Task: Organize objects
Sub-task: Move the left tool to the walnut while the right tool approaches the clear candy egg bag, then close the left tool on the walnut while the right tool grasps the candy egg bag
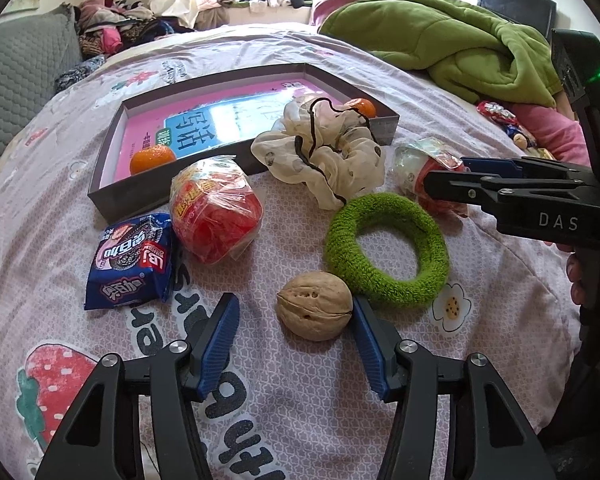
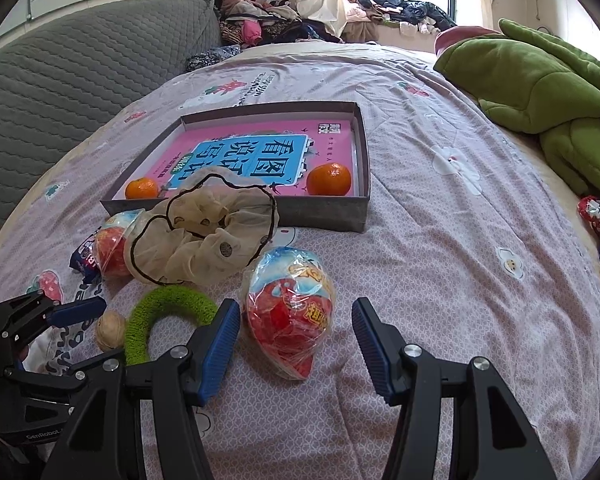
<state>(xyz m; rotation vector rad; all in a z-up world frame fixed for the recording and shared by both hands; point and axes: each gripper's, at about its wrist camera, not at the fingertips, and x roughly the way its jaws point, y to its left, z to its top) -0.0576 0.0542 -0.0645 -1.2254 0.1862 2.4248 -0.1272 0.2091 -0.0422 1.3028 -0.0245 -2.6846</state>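
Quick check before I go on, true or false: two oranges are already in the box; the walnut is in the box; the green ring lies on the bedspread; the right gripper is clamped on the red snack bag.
1. Two oranges lie in the box: true.
2. The walnut is in the box: false, it lies on the bedspread between the left gripper fingers.
3. The green ring lies on the bedspread: true.
4. The right gripper is clamped on the red snack bag: false, its jaws stand open around the bag.
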